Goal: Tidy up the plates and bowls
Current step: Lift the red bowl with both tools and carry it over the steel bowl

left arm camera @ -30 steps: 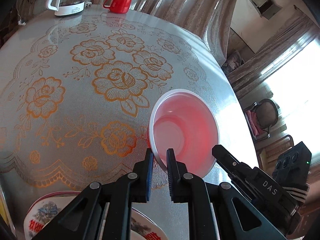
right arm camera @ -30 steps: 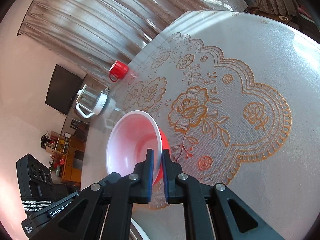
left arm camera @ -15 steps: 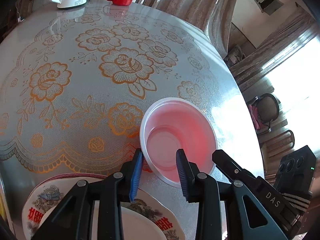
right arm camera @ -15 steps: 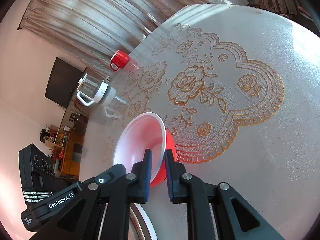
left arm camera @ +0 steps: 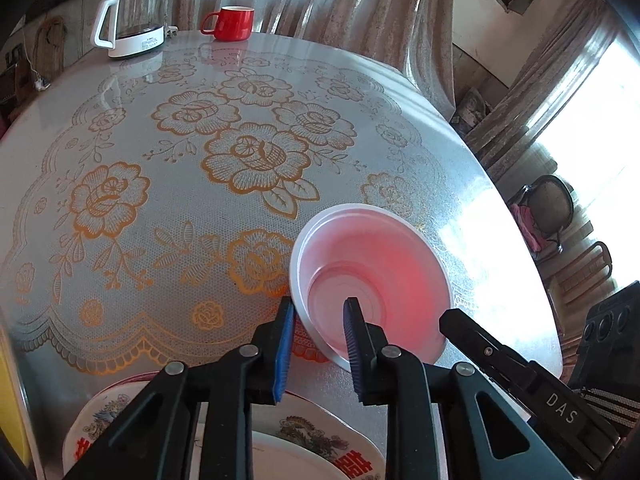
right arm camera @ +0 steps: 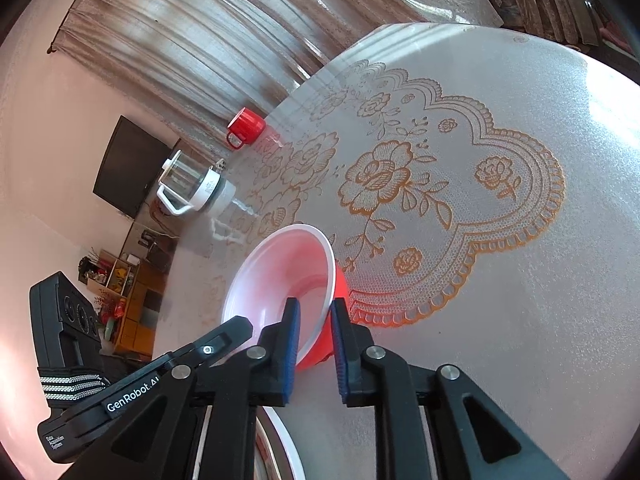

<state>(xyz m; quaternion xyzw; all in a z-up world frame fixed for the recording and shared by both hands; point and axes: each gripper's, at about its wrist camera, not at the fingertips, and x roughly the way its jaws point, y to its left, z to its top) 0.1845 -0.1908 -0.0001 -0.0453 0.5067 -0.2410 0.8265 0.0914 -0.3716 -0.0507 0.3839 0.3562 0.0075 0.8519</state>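
Left claw, wider than before, closing astride one bowl rim; right claw clamps it

Bowl, lower right: thin glossy plastic, white inside w/ red glow; tablecloth, frame centre: shiny embossed plastic; kettle, upper left: clear glass, white plastic base; mug, top centre: glossy red; plate, bottom edge: glazed, printed.

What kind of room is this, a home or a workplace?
Most likely the dining or living room of a home. A round table has a lace-patterned floral cover, with an electric kettle and a red mug at its far edge. Long curtains hang behind, and a dark wall television is nearby.
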